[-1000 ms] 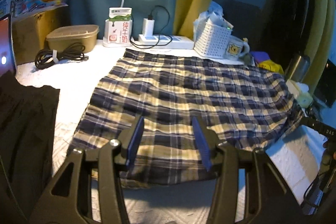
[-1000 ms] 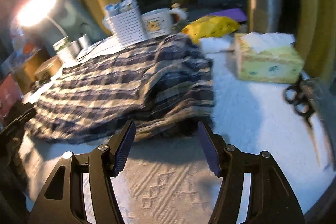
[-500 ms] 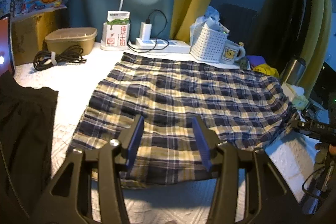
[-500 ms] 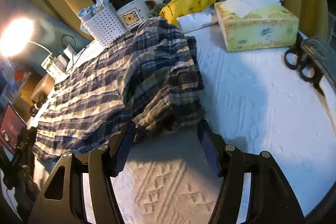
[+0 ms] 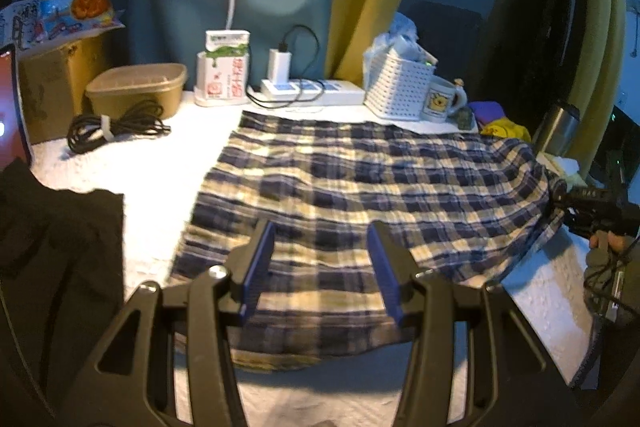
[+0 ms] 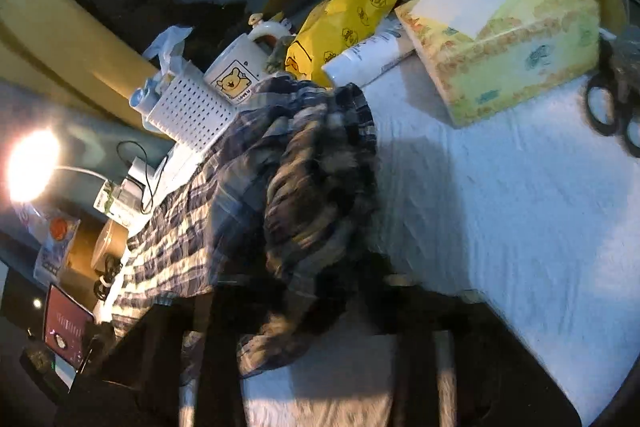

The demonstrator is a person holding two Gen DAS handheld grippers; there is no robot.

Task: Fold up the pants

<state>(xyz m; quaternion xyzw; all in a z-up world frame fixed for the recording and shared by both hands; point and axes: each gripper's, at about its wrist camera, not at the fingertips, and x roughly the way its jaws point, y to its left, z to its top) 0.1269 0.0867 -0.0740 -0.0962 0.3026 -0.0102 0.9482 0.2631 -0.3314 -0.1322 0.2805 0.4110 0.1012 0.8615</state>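
The plaid pants [image 5: 360, 195] lie spread flat across the white textured bedspread [image 5: 160, 179], one end bunched up at the right edge beside the tissue box [image 6: 516, 43]. The left gripper [image 5: 322, 267] hovers over the near hem with its blue pads [image 5: 262, 263] spread apart — nothing between them but air, the cloth lying below.

At the far right of the left wrist view the right gripper [image 5: 560, 197] reaches into the bunched end of the cloth, a hand [image 5: 608, 241] behind it. In its own view the right gripper [image 6: 316, 291] is dark and motion-blurred; its jaws are closing with a rumpled fold of the plaid between them, and the fabric seems already caught, though the blur keeps the pads themselves from showing clearly.

Along the back stand a white perforated basket [image 5: 396, 87], a bear mug [image 5: 442, 101], a power strip [image 5: 308, 91] with a charger plugged in, and a tan tub [image 5: 136, 87] behind a coiled black cable [image 5: 116, 127]. A dark garment [image 5: 56, 227] lies at the left — apart from the pants. A yellow bag [image 6: 344, 23] sits behind the tissue box.
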